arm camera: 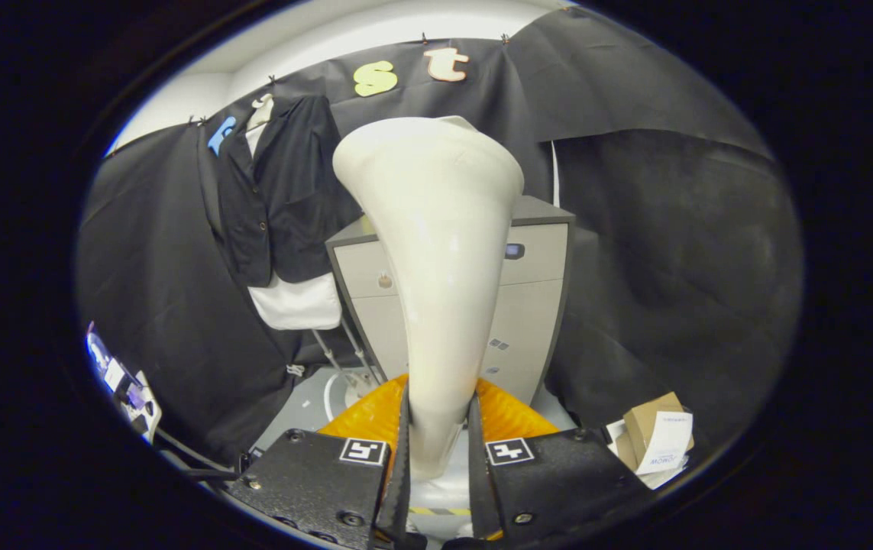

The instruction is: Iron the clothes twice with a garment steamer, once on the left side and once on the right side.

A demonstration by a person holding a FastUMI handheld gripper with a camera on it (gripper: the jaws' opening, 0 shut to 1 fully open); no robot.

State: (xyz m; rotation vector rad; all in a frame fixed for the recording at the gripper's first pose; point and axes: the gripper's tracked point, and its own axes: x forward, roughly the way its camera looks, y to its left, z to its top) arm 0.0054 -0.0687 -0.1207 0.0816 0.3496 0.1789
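My gripper clamped on the garment steamer.

My 2 fingers stand a narrow gap apart, both pressing the slim lower neck of the steamer, which rises upright between them and widens to its head. Beyond and left of the head, the dark jacket hangs over a white garment on the booth wall. A grey drawer cabinet stands directly behind the steamer.
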